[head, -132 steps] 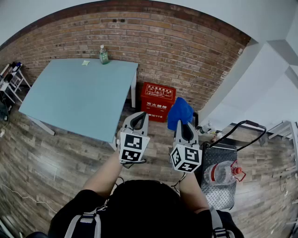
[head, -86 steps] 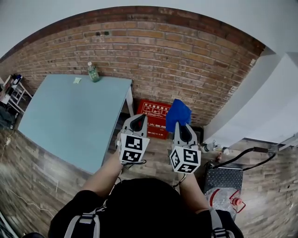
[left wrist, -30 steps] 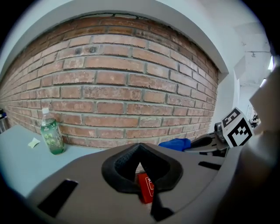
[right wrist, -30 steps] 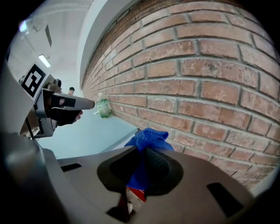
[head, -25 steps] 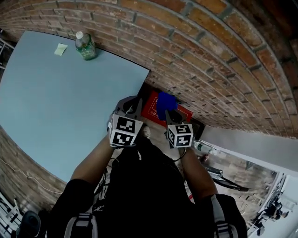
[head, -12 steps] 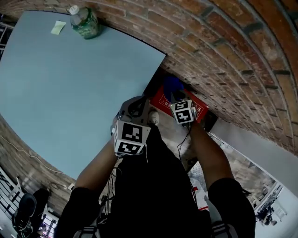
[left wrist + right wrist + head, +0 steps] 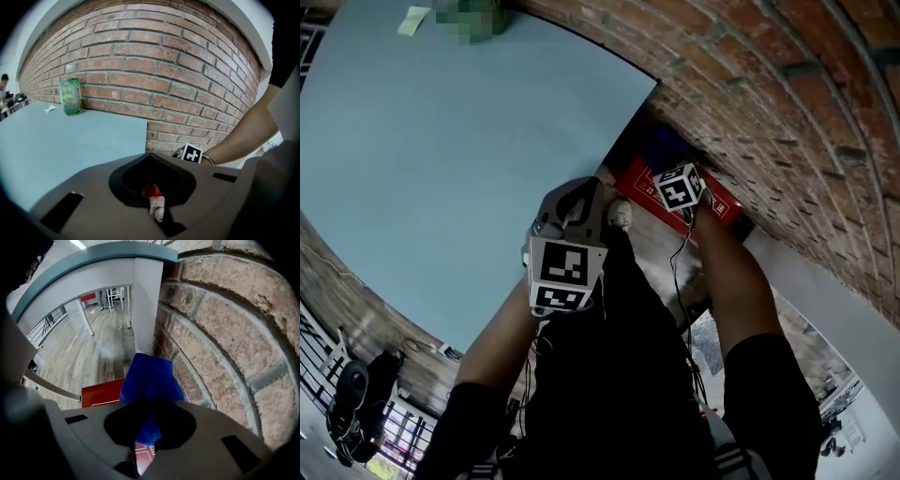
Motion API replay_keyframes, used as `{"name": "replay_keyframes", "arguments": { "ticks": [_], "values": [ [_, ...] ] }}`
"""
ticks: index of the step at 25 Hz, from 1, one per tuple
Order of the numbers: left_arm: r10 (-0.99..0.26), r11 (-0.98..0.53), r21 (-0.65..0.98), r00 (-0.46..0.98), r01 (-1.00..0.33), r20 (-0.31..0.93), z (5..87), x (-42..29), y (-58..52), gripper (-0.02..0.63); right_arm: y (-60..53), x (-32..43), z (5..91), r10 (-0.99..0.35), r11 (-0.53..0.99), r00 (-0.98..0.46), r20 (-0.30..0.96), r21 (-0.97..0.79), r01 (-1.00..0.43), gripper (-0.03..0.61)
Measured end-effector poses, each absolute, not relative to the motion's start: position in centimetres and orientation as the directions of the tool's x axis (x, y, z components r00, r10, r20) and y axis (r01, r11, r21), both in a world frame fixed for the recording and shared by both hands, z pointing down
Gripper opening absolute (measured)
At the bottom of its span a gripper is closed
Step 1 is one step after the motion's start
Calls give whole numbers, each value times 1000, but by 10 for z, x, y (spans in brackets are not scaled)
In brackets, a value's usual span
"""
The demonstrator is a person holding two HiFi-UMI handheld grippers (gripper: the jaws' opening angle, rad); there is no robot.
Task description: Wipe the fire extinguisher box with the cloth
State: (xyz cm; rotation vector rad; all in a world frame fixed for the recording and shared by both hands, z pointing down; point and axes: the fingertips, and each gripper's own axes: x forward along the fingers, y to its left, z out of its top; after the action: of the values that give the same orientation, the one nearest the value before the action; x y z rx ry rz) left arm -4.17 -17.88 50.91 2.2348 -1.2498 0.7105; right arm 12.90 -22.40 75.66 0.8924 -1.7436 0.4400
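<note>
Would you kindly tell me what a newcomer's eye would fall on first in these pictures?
The bright blue cloth stands out first, clamped in the right hand-held gripper close to the brick wall. Right by it sits the red fire extinguisher box, at the foot of that wall. The large pale blue table fills the left of the head view.

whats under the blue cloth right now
The red fire extinguisher box lies below the blue cloth, which the right hand-held gripper holds. The cloth covers part of its top; whether they touch cannot be told.
</note>
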Motion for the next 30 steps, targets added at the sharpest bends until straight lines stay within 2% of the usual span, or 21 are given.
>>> {"name": "replay_keyframes", "arguments": {
  "ticks": [6,18,30],
  "values": [
    [-606,-471,154,445,-869,659,516,-39,-169,6,-226,120,757,-368,643,-137,920,146,-752,48],
    [-599,-487,135,442,-863,668,508,-32,-161,6,-144,61,766,-249,751,-259,933,17,-660,48],
    [-591,-486,133,437,-864,678,508,-30,-173,6,-130,58,771,-217,676,-297,930,-76,-733,48]
  ]
}}
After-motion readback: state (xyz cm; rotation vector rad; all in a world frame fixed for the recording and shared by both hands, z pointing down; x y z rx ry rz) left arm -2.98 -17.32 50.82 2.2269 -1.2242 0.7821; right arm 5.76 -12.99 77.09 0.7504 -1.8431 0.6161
